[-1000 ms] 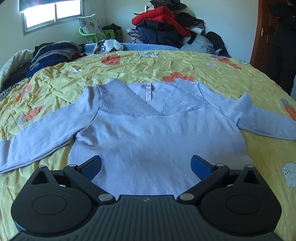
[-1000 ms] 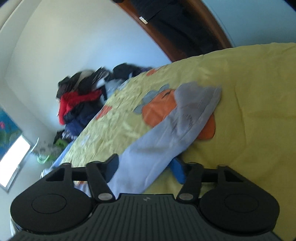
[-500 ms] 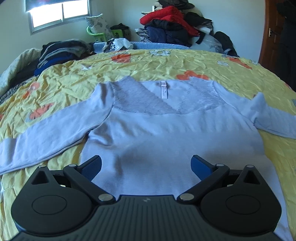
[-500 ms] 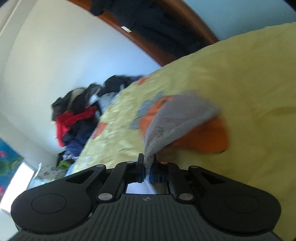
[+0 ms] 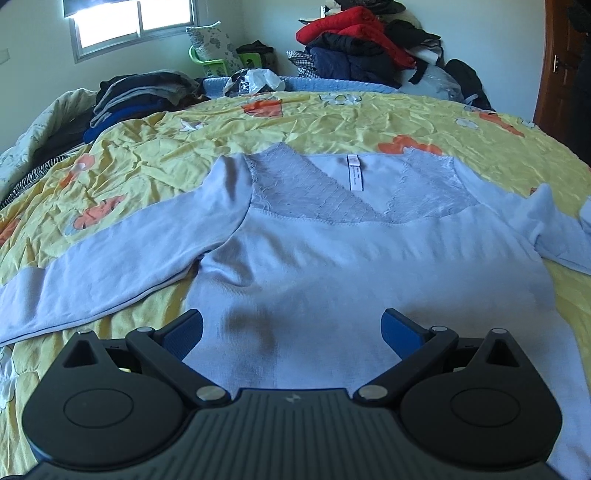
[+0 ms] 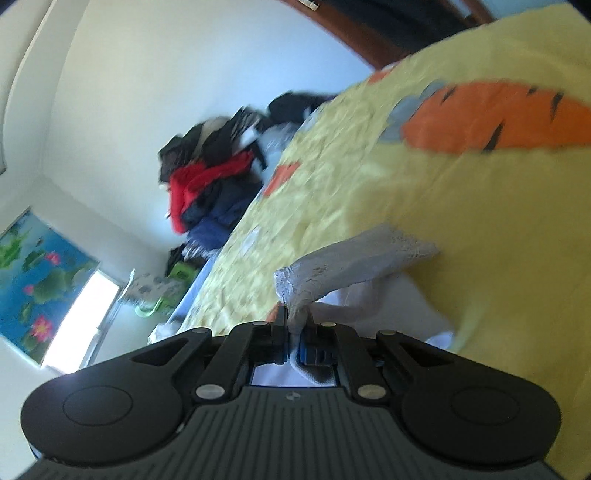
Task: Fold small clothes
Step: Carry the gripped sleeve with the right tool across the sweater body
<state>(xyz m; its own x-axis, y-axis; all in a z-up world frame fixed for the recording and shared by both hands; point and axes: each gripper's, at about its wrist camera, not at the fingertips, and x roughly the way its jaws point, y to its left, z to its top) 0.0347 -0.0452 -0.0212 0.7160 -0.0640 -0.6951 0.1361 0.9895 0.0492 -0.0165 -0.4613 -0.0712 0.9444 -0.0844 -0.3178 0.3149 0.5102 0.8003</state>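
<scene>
A pale lavender long-sleeved top [image 5: 369, 266] lies flat on the yellow bedspread [image 5: 192, 147], lace neckline and label at the far side. Its left sleeve [image 5: 110, 266] stretches out to the left. My left gripper [image 5: 291, 330] hovers open over the lower body of the top, blue pads wide apart with nothing between them. In the right wrist view, my right gripper [image 6: 293, 328] is shut on the lace cuff of the right sleeve [image 6: 351, 262], which is lifted off the bedspread [image 6: 480, 221] and bunched between the pads.
A heap of red, navy and black clothes [image 5: 362, 40] rises at the far side of the bed. Folded dark garments [image 5: 136, 96] sit at the far left. A wooden door [image 5: 565, 66] stands at the right, a window [image 5: 129, 22] at the back left.
My right gripper closed on the sleeve cuff, lifted it off the carrot print and carried it across the bed. The left gripper stayed open and edged a little closer over the top.
</scene>
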